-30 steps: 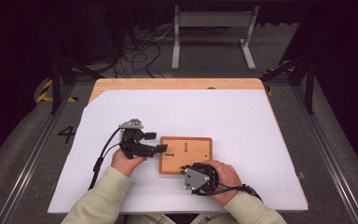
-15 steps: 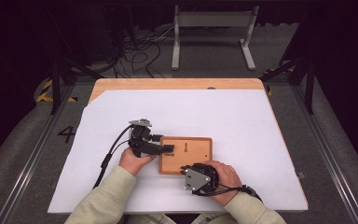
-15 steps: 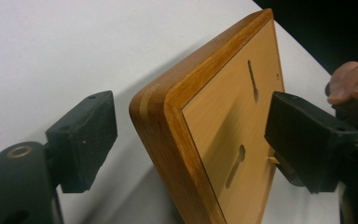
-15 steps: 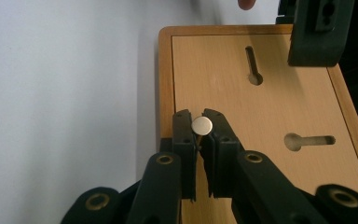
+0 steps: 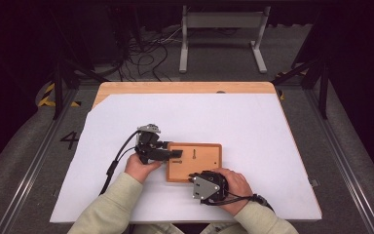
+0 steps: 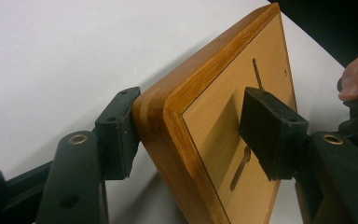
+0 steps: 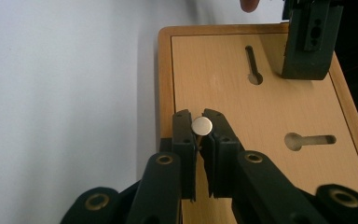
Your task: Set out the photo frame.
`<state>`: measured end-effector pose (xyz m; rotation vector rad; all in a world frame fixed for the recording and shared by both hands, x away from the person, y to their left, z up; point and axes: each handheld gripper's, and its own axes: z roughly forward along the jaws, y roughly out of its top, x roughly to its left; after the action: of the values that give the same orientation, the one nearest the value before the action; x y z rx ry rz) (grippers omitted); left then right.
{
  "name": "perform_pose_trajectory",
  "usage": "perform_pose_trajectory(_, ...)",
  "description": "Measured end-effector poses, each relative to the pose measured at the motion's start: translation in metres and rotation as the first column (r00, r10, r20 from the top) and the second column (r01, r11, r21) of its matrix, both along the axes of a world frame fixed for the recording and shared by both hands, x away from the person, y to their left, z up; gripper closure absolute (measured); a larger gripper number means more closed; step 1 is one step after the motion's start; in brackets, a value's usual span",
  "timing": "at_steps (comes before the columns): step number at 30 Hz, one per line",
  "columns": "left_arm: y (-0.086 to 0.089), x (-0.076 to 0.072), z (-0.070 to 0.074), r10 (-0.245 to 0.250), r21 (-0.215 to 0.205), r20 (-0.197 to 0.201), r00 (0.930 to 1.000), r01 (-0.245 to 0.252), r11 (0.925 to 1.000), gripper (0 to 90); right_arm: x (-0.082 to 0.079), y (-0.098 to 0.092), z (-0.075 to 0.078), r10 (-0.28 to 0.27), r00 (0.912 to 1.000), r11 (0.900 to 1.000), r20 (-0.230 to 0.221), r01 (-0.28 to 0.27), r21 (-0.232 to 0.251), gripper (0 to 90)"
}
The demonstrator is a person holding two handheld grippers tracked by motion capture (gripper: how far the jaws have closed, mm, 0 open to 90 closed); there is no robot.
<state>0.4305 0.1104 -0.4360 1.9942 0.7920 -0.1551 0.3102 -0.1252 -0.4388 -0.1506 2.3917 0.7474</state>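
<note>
Wooden board (image 5: pixel 195 162) lies flat on the white sheet (image 5: pixel 224 122) covering the surface, near my edge, roughly mid-width. Top face has a raised darker rim w/ lighter inset panel; keyhole slots cut in it: a long one (image 7: pixel 253 64) and a shorter one (image 7: pixel 309 139) in the right gripper view.

My left gripper (image 5: pixel 157 151) is at the board's left short end. In the left gripper view the jaws straddle the board's corner (image 6: pixel 177 121): one pad (image 6: pixel 117 133) is against the rounded outer edge, the other pad (image 6: pixel 266 130) sits over the inset face next to a slot. Jaws have just been closing in on it w/ the board between them; the outer pad looks touching, the face-side pad I can't tell if fully pressed yet.

My right gripper (image 5: pixel 207 185) is at the board's near long edge, hand wrapped round it. In the right gripper view the jaws are narrow, pinched on a small round silver pin (image 7: pixel 202 126), head facing the cam, held over the board's edge close to the shorter slot. The left gripper's pad also shows in that view at top right, resting on the panel.

Beyond: sheet's bare wood edge (image 5: pixel 185 87) at the far side, a metal stand (image 5: pixel 222 34) and cables (image 5: pixel 146 48) on the floor behind.
</note>
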Motion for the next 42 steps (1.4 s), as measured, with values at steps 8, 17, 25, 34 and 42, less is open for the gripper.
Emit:
perform_pose_trajectory(8, 0.006, -0.003, 0.004, -0.046, -0.008, 0.054, 0.9975, 0.046, 0.9989, 44.5, 0.000, -0.001, 0.002, -0.010, 0.9986, 0.999, -0.053, 0.011, 0.032, 80.1)
perform_pose_trajectory(17, 0.012, -0.018, 0.011, -0.083, 0.001, 0.136, 0.9872, 0.084, 0.9965, 48.7, -0.003, -0.016, 0.026, 0.021, 0.9797, 0.969, -0.200, 0.029, 0.247, 65.2)
perform_pose_trajectory(25, 0.015, -0.033, 0.020, -0.114, 0.023, 0.206, 0.9719, 0.112, 0.9935, 52.4, -0.001, -0.043, 0.050, -0.034, 0.9802, 0.915, -0.195, 0.108, 0.388, 64.5)
perform_pose_trajectory(34, 0.019, -0.051, 0.027, -0.146, 0.034, 0.262, 0.9540, 0.142, 0.9893, 58.0, 0.005, -0.079, 0.063, -0.128, 0.9774, 0.861, -0.168, 0.194, 0.470, 65.6)
perform_pose_trajectory(42, 0.022, -0.066, 0.031, -0.177, 0.044, 0.303, 0.9364, 0.172, 0.9842, 61.8, 0.010, -0.113, 0.063, -0.227, 0.9586, 0.814, -0.172, 0.284, 0.507, 65.9)
